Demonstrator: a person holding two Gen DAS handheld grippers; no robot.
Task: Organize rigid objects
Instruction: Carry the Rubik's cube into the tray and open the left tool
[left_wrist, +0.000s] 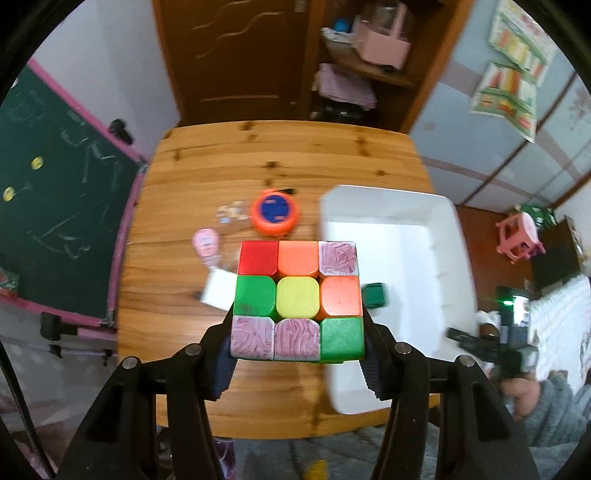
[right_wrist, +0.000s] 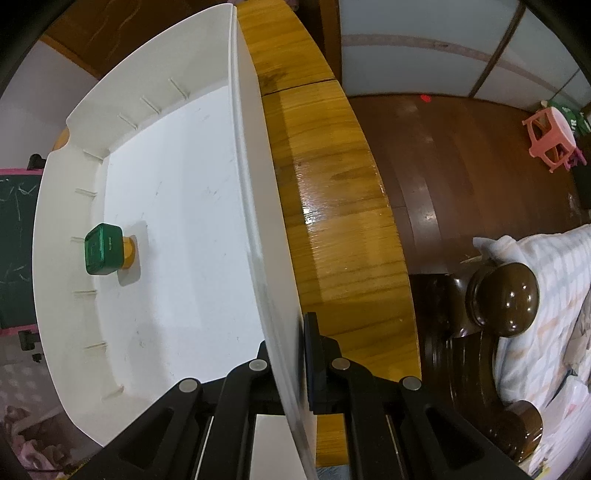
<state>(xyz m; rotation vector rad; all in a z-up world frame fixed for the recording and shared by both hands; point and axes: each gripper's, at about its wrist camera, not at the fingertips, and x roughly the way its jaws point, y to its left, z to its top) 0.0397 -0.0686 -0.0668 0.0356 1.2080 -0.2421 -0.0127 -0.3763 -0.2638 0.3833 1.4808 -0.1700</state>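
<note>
You are working in a lived-in home room, likely a child's bedroom. A wooden tabletop stands before a brown panelled door and a shelf of folded cloth, a green chalkboard leans nearby, and a pink plastic stool sits on the dark floor beside a bed's carved post.

The left gripper is matte black plastic, built from angular linkage arms with triangular cut-outs, joined at round silver pivot pins. Its fingers carry dark blue-black pads with fine ribbing along their inner faces. The right gripper has the same black linkage arms and silver pins, with a flat dark blue pad on one finger. In the left wrist view, the person's right hand shows bare skin and a fuzzy grey sleeve cuff.
</note>
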